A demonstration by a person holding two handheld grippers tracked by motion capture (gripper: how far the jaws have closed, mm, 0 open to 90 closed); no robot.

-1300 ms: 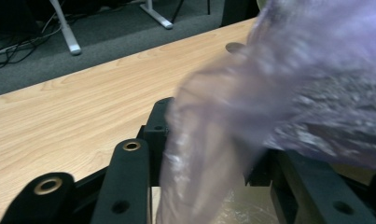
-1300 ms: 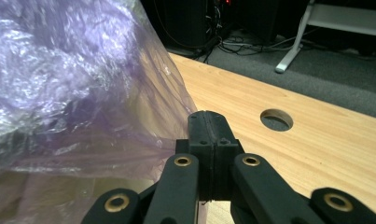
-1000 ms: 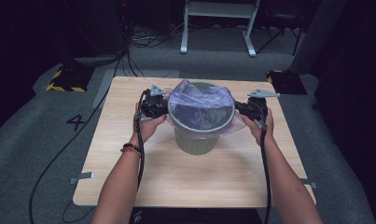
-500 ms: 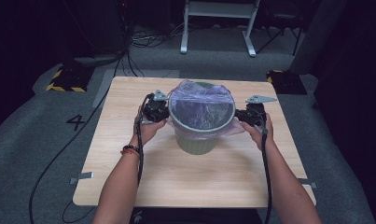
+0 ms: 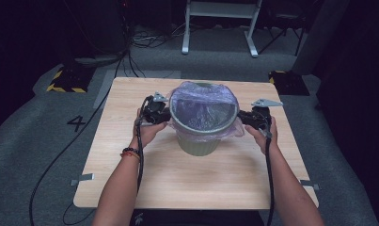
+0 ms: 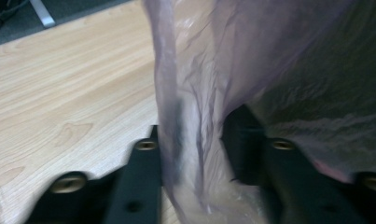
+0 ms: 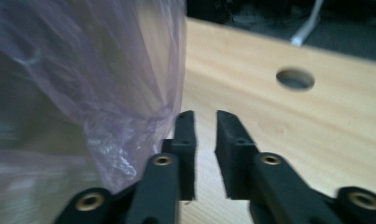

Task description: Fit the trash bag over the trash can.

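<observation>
Purple bag [image 5: 203, 106] pulled down over bin [image 5: 196, 141] rim to stay put: left gripper [image 6: 199, 140] just loosened with bag fold between fingers, right gripper [image 7: 205, 140] just opened, bag beside fingers.

bin wall [image 5: 196, 143]: mostly hidden under purple bag [image 5: 203, 101] | bag [image 6: 269, 70]: blurred, cut off at frame top

Green bin [image 5: 196, 141] on light wooden table [image 5: 130, 165]
</observation>
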